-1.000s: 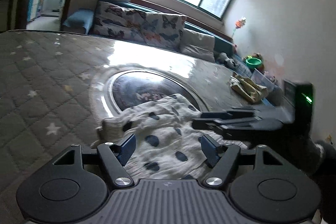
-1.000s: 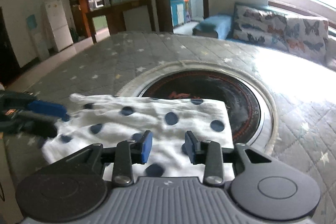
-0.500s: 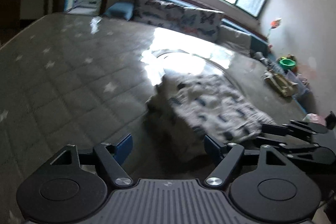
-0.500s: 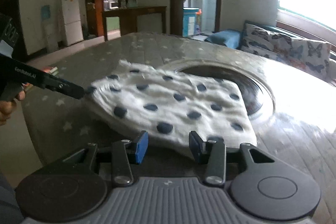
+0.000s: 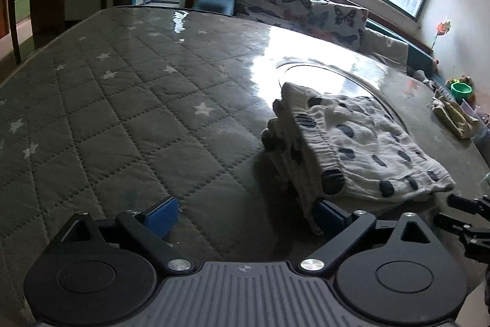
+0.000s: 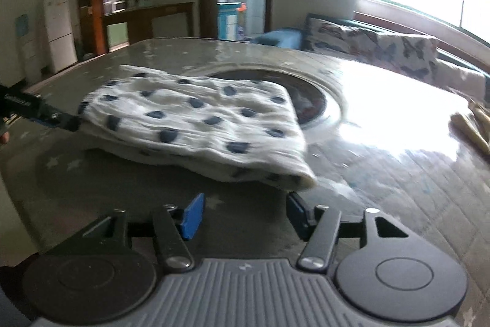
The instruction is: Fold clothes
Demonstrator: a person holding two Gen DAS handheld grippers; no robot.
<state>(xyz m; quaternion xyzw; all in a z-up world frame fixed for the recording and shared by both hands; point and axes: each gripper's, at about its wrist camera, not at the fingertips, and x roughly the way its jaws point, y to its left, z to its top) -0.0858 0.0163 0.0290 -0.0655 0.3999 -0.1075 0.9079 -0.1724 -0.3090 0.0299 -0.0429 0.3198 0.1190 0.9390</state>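
Folded polka-dot garment [image 5: 358, 143], white with dark spots, lying in a layered stack on the quilted, star-patterned table cover [image 5: 122, 112], partly over the round dark inset [image 6: 309, 104] at the table's middle.

Left gripper [image 5: 245, 215] low over the cover, jaws spread wide, having just been opening further. Nothing between the blue pads: only bare quilt there. Right-hand pad just beside, perhaps brushing, the near lower corner of the stack; contact hard to judge. Bulk of the garment ahead and to the right of this gripper, stacked edges facing it. From the right wrist view, dark fingertip of the left gripper [image 6: 65, 121] at the garment's far left edge, touching or just beside it; cannot tell which.

Right gripper [image 6: 243, 215] also parted, jaws having just been opening, empty between the pads. Garment directly ahead of it and slightly above in the frame, its rounded folded edge just beyond the right pad, not pinched. Same gripper visible at the right edge of the left wrist view [image 5: 468, 216], near the garment's near right corner, clear of the cloth.

Yellowish cloth [image 5: 453, 115] further off on the table's right side, well apart from the spotted garment. Butterfly-print cushions [image 5: 306, 11] behind the table under the window.
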